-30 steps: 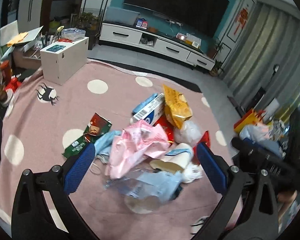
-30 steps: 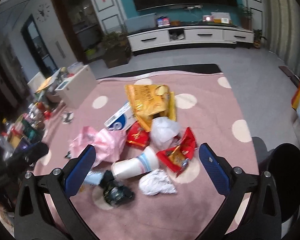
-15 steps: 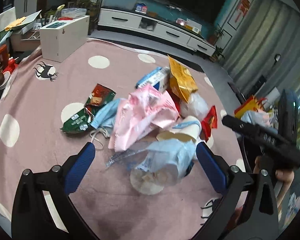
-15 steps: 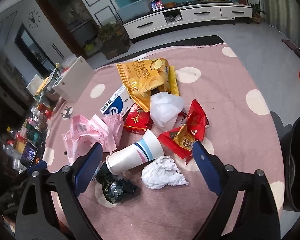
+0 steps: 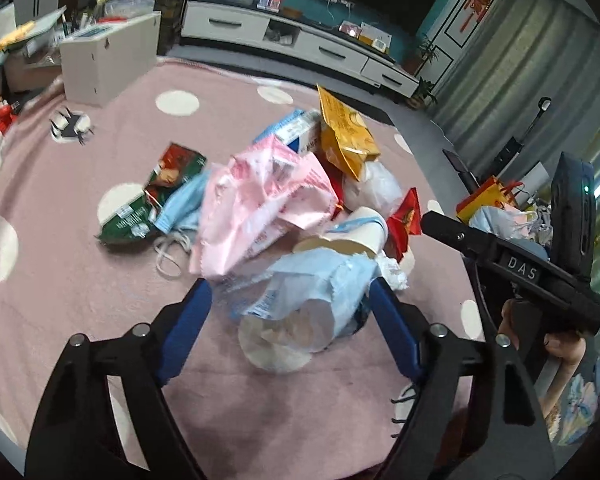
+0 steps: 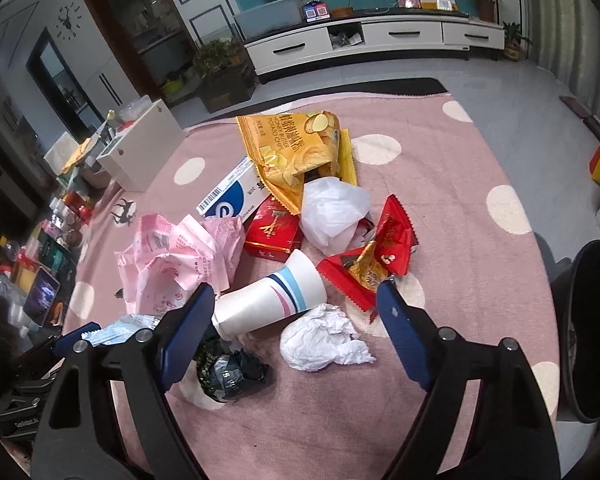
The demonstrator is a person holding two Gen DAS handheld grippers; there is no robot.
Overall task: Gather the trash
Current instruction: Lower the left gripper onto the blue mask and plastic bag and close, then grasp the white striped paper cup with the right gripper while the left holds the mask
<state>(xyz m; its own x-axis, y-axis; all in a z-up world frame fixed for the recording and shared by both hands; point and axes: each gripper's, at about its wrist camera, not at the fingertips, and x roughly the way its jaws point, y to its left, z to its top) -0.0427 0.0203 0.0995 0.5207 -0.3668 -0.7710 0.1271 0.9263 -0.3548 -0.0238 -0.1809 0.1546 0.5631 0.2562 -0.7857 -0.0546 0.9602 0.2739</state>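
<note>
A trash pile lies on a pink dotted rug (image 5: 60,280). My left gripper (image 5: 289,282) hangs low over its near edge, jaws closing. A crumpled light-blue plastic wrapper (image 5: 316,292) sits between the pads, which do not visibly squeeze it. My right gripper (image 6: 294,286) is also closing, bracketing a tipped white paper cup (image 6: 272,300) and a crumpled white tissue (image 6: 324,340) without gripping either. A pink plastic bag (image 6: 172,256), a yellow chips bag (image 6: 296,152), a red snack wrapper (image 6: 380,248) and a white plastic bag (image 6: 332,208) lie beyond.
A black bin (image 6: 592,328) stands at the rug's right edge. A white cabinet (image 5: 104,60) sits at the far left, cluttered shelves beside it. A green wrapper (image 5: 140,216) and a face mask (image 5: 180,208) lie left of the pile. A black wrapper (image 6: 224,372) lies near the cup.
Both grippers have sunk toward the pile and tilted further down. Their jaws have narrowed, the left now around the light-blue wrapper, the right around the cup and tissue.
</note>
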